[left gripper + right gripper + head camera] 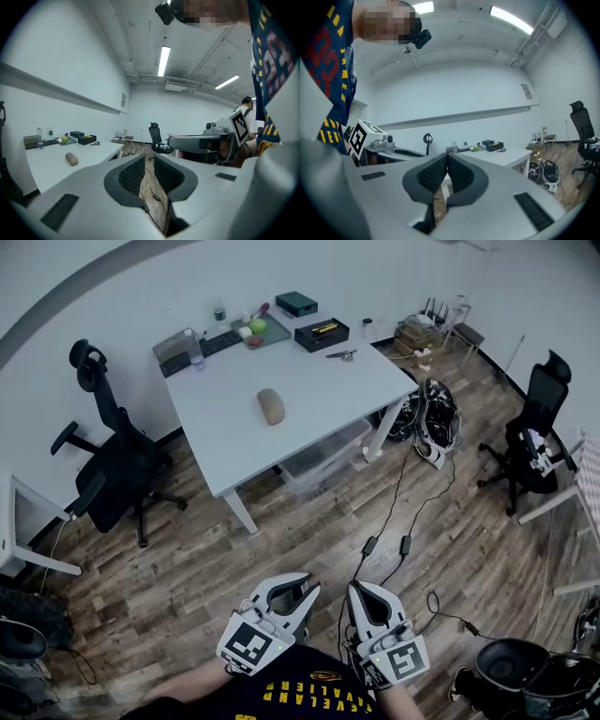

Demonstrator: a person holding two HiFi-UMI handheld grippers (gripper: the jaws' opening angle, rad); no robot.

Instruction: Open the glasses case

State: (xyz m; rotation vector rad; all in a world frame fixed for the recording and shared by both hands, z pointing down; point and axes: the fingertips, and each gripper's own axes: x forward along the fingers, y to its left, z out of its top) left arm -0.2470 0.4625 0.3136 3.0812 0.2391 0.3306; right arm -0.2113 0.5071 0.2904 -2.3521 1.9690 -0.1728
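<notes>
Left claw and right claw hover over the wood-plank floor in the head view. Both are well apart from the white desk, where the rounded tan glasses case lies closed. Reaching it comes first, I judge. Left gripper view: ribbed pads narrowly parted, nothing between. Right gripper view: pads pressed together, empty.
</notes>
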